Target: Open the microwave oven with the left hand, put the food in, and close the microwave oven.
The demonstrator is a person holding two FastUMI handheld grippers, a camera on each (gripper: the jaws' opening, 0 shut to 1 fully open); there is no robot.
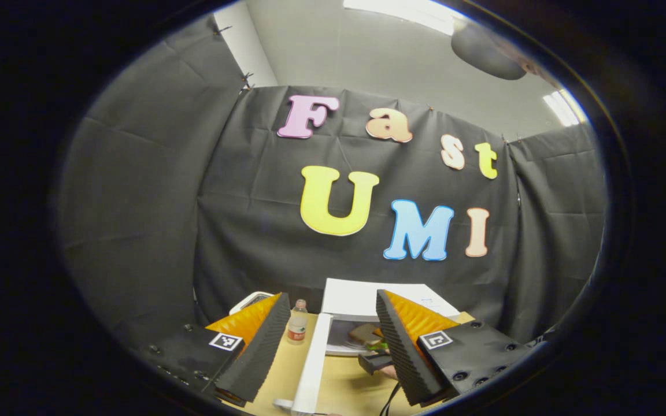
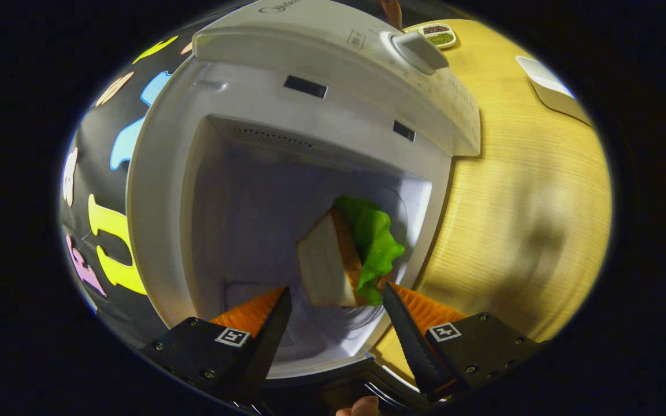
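A pale wood-grain worktop (image 2: 518,190) fills the right of the right gripper view, black cloth behind. The white microwave (image 2: 321,75) stands open at centre; inside lies a sandwich (image 2: 339,260) of toasted bread and green lettuce. The right gripper (image 2: 336,320) is released, spread just before it. At the bottom of the left gripper view, the left gripper (image 1: 333,341) is released too.

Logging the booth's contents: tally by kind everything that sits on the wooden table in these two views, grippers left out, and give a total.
Microwave oven, door open: 1
Sandwich, inside the oven: 1
Bottle: 1
Dish of spices: 1
White flat thing near the table's edge: 1
Total: 5
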